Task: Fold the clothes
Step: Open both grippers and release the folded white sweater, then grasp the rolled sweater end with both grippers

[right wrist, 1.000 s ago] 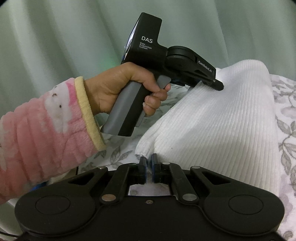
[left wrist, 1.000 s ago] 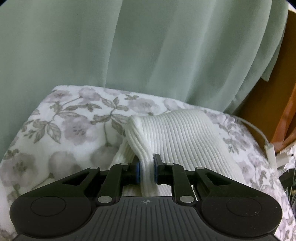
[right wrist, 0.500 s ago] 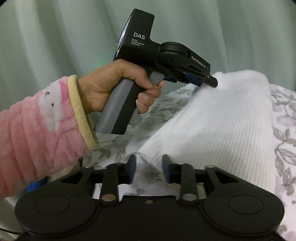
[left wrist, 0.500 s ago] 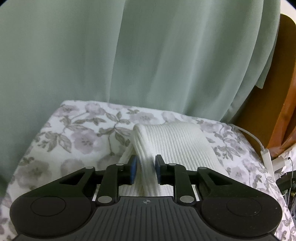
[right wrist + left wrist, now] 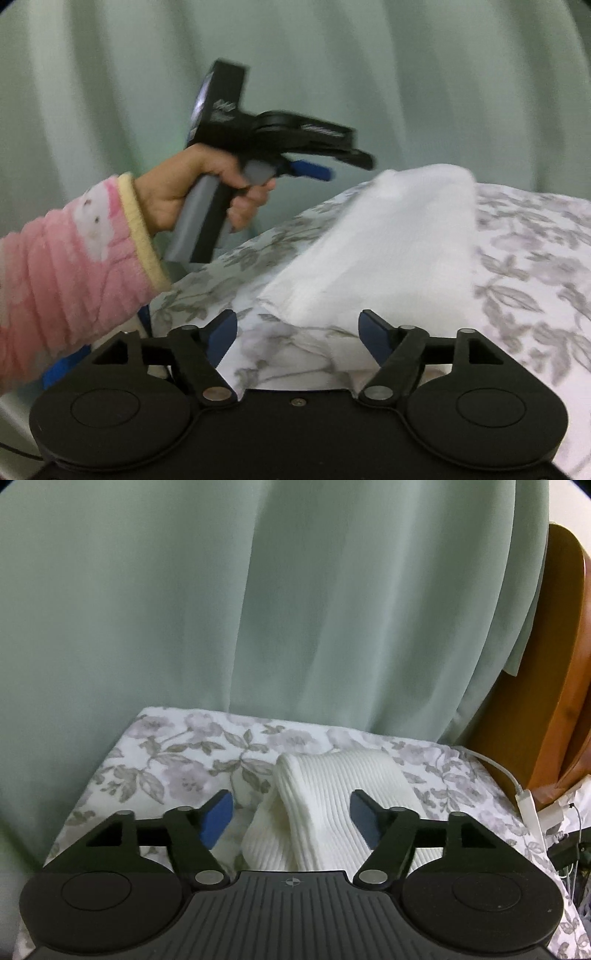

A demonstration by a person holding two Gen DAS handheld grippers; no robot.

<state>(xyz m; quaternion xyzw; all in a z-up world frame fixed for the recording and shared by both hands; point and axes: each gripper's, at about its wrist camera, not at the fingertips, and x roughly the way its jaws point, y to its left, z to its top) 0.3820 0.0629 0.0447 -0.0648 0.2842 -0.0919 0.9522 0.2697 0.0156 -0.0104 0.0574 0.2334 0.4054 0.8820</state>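
Both the left tongs (image 5: 291,812) and right tongs (image 5: 297,334) gape wide, holding nothing. The white ribbed sweater (image 5: 332,805) lies folded at lower centre on the floral bedsheet (image 5: 177,760). Its bunched left edge looks springy and may unroll.

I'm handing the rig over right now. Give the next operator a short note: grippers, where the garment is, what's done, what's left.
Left gripper: open, holding nothing, above the white knit garment.
Right gripper: open, holding nothing, at the garment's near corner.
Garment: lies folded on the flowered bedsheet, by the green curtain. One side is bunched into a ridge.
Done: garment folded over and let go.
Left: likely flatten the ridge; whether another fold is needed I can't tell.
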